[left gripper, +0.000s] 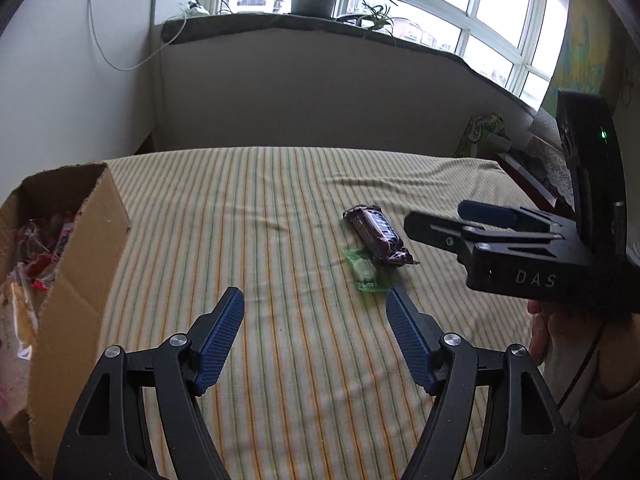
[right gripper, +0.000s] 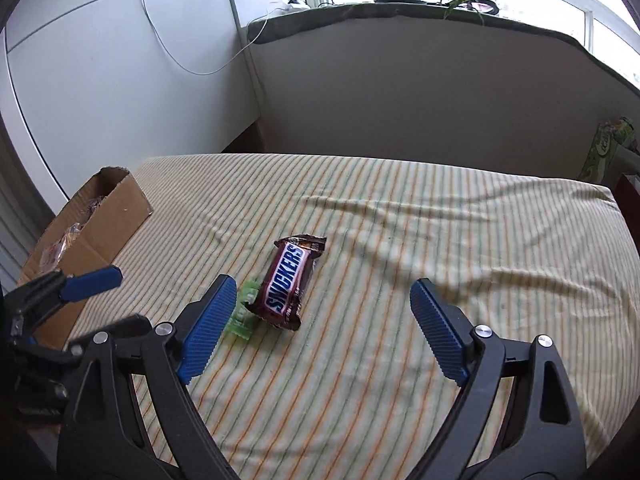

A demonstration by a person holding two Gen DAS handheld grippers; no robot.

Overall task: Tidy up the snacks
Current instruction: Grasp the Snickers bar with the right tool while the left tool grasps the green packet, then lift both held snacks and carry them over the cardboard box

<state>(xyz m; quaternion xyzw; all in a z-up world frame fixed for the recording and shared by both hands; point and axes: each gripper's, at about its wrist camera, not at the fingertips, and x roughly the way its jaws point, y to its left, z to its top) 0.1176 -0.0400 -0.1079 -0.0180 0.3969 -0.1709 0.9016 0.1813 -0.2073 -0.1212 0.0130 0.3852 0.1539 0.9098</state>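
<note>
Right, the right claw hangs tilted down over the Snickers bar, which lies on the striped bed overlapping a small green sweet. Its jaws gape wide and empty; so do the left claw's. Best to straddle the bar across its width, clear of the sweet, then carry it to the cardboard box at the left.

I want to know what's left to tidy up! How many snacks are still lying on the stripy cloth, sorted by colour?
Brown: 1, the brown plastic-wrapped Snickers bar
Green: 1, the small green-wrapped candy, partly tucked under the bar
Total: 2
More snacks sit in the open brown cardboard box, too jumbled to count.
</note>
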